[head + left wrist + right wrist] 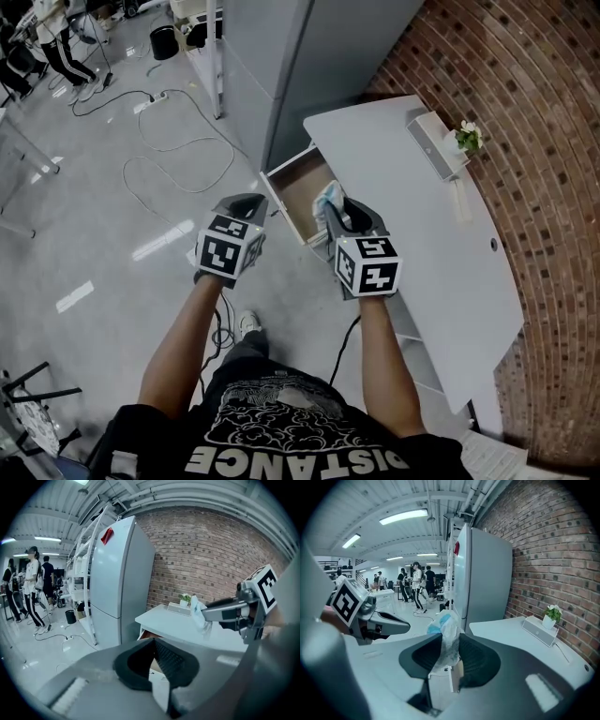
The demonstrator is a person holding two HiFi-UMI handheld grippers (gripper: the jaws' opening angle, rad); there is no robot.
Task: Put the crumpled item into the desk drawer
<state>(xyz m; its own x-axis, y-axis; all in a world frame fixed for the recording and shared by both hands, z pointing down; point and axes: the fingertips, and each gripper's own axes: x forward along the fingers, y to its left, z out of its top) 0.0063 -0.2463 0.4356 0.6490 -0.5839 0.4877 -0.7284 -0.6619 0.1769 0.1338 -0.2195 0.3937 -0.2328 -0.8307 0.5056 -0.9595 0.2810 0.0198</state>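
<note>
Grey R hand-held gripper (pixel 450 638) is clamped on the crumpled item (pixel 446 623). The pads pinch its lower part and the top bulges up past the tips. In the head view the item sits over the desk-side edge of the drawer (pixel 302 187); can't tell how high above it.

L hand-held gripper (pixel 153 641) has its jaws together w/ nothing btwn them. It hangs just beside the drawer's outer side, over the floor (pixel 112 225).

Edges & room:
- The drawer stands open, sticking out from the desk (pixel 403 187) toward the floor. It has thin white walls and a brown bottom showing.
- A grey fridge (pixel 291 66) is close behind the drawer's far end, so it's tight there.
- The floor on the drawer's outer side is wide open but has loose cables (pixel 178 150) lying on it.
- The desk top is on the drawer's other side, w/ a curved edge. A slim box (pixel 429 142) and a small plant (pixel 468 138) sit well away from the drawer, by the brick wall (pixel 525 141).

Item: thin translucent white film w/ light-blue patches, heavily creased and bunched into a loose wad.
</note>
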